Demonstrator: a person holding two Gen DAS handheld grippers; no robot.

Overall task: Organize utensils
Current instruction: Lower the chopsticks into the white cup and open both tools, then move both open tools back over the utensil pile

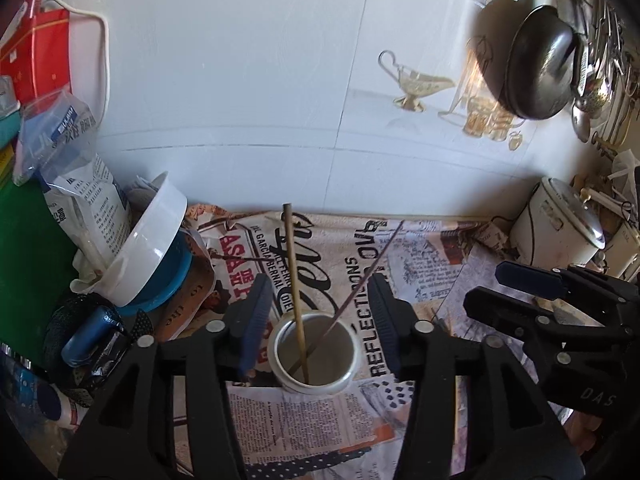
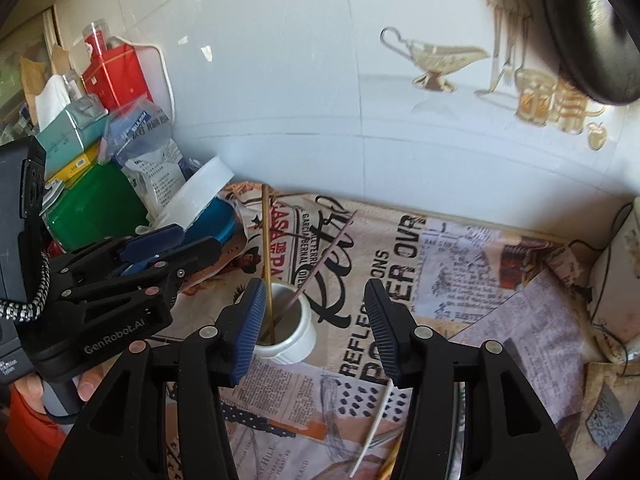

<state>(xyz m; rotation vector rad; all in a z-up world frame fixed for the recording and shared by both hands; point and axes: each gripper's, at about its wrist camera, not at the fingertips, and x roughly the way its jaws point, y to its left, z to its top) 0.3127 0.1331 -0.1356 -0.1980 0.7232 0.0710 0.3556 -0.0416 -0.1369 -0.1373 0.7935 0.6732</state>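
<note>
Standing in round white plastic cup (image 1: pixel 314 354) on newspaper-print cloth (image 1: pixel 420 272): tan wooden chopstick (image 1: pixel 295 276) near upright, thin purple stick (image 1: pixel 362 276) leaning right; left gripper (image 1: pixel 316 330) jaws apart, nothing between pads, cup below gap; right gripper (image 2: pixel 316 330) jaws apart, empty; white stick (image 2: pixel 374 428) flat on cloth near right finger
</note>
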